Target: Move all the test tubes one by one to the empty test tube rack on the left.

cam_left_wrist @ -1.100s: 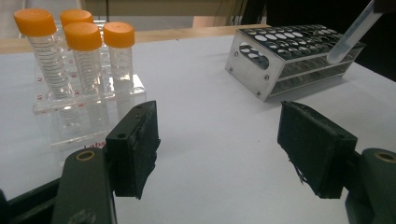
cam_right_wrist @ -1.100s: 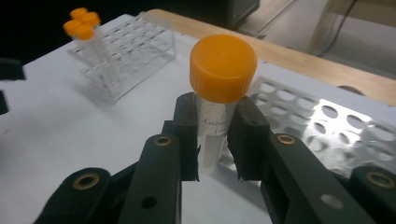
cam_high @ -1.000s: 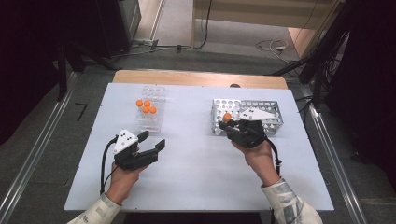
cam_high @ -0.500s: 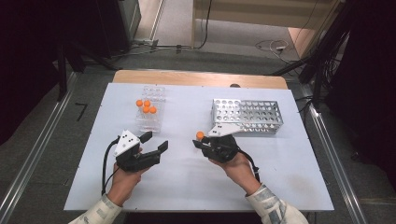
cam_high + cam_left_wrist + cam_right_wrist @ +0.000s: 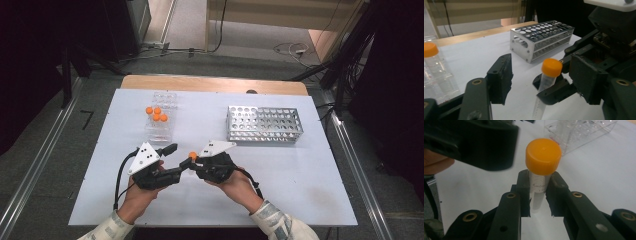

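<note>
Right gripper (image 5: 537, 192) clamped on the tube (image 5: 541, 180); left gripper (image 5: 544, 75), jaws apart and closing, could knock its cap sideways

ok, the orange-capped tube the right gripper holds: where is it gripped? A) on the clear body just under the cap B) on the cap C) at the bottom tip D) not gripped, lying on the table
A: in the right gripper view the right gripper has its fingers closed on the clear body of the tube, with the orange cap standing free above them.
</note>
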`<state>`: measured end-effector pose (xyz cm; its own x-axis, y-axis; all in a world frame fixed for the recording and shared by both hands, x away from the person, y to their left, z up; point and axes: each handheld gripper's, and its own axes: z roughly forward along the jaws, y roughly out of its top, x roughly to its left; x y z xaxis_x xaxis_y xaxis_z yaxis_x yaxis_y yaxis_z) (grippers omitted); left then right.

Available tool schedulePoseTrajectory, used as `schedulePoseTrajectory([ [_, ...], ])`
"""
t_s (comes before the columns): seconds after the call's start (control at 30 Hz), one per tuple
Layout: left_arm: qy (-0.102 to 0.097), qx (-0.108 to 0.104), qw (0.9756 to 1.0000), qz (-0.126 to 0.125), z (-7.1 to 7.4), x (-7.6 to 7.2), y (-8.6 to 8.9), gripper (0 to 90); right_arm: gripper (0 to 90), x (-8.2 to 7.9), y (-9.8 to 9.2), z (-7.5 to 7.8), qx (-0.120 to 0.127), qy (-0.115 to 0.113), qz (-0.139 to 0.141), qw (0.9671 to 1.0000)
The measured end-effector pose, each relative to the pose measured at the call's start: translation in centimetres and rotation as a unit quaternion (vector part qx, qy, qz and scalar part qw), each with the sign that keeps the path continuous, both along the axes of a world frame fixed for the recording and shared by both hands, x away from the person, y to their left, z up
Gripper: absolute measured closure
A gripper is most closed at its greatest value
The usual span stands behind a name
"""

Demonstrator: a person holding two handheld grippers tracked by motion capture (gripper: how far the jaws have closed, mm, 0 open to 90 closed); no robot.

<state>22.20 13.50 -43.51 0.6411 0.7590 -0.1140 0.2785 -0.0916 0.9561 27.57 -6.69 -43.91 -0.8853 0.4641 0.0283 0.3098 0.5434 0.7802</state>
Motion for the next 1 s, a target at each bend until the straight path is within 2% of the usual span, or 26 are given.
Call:
schedulePoseTrajectory([
  [0.37, 0.004, 0.006, 0.9998, -0.019, -0.4, 0.1, 0.0, 58.3, 72.0, -0.6, 1.5, 0.1, 0.004, 0.000, 0.019, 0.9998],
  [0.53, 0.008, 0.009, 0.9997, -0.020, -0.6, 0.1, -0.2, 61.9, 72.0, -0.6, 1.4, 0.2, 0.005, 0.002, 0.017, 0.9998],
  [0.67, 0.004, 0.014, 0.9996, -0.023, -0.7, 0.1, -0.3, 68.4, 72.0, -0.5, 1.3, 0.2, 0.006, 0.003, 0.016, 0.9999],
  [0.8, 0.006, 0.010, 0.9997, -0.021, -0.6, 0.1, -0.2, 69.7, 71.5, -0.5, 1.2, 0.2, 0.006, 0.002, 0.016, 0.9999],
  [0.83, 0.006, 0.008, 0.9998, -0.019, -0.6, 0.1, -0.1, 69.8, 69.0, -0.5, 1.2, 0.2, 0.006, 0.002, 0.015, 0.9999],
  [0.9, 0.005, 0.004, 0.9999, -0.014, -0.4, 0.2, 0.2, 69.9, 58.5, -0.5, 1.1, 0.3, 0.004, 0.005, 0.015, 0.9999],
  [1.0, 0.006, -0.003, 1.0000, -0.003, -0.2, 0.4, 0.7, 69.9, 51.4, -0.3, 0.4, 0.3, 0.002, 0.006, 0.002, 1.0000],
])
